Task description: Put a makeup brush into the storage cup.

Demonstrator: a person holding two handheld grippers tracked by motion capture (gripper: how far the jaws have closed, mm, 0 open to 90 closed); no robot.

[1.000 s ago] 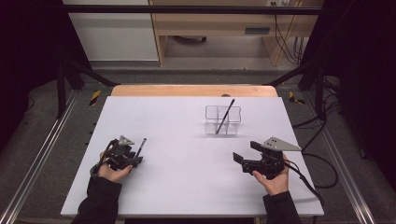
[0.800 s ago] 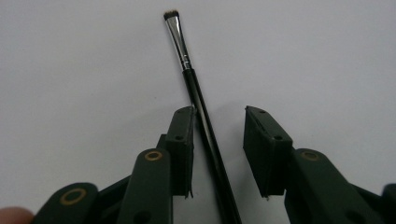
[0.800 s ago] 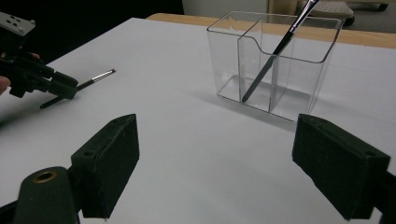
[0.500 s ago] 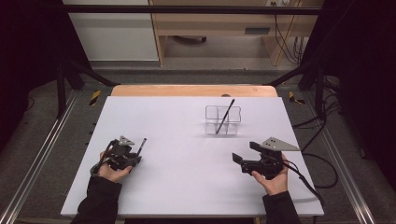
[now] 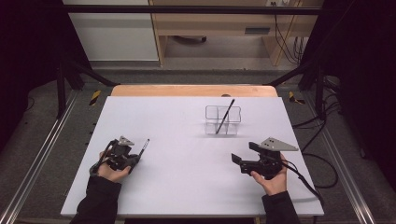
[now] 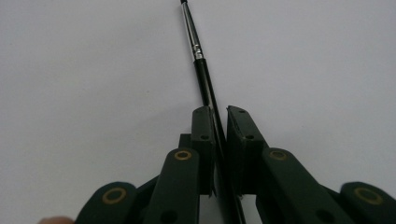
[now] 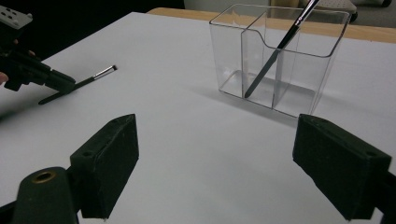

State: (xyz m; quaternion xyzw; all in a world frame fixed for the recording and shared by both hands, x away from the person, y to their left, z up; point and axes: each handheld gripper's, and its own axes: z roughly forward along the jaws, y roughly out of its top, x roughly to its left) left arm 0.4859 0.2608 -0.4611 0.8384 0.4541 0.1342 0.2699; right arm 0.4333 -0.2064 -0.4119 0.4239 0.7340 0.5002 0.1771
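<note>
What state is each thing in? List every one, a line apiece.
Left tool: shut on the brush, jaws having just closed.
Brush: clamped by its handle, bristle end pointing away.
Right tool: open, nothing between the jaws.
Clear organizer: upright on the table.
Second brush: leaning inside the organizer, bristles up.

No words, labels, brand names or numbers can be read anywhere. The only sign-like markings are two small patches of yellow and black hazard striping (image 5: 95,97) on the floor, one beside each far corner of the white bench (image 5: 187,186); neither carries any lettering.
</note>
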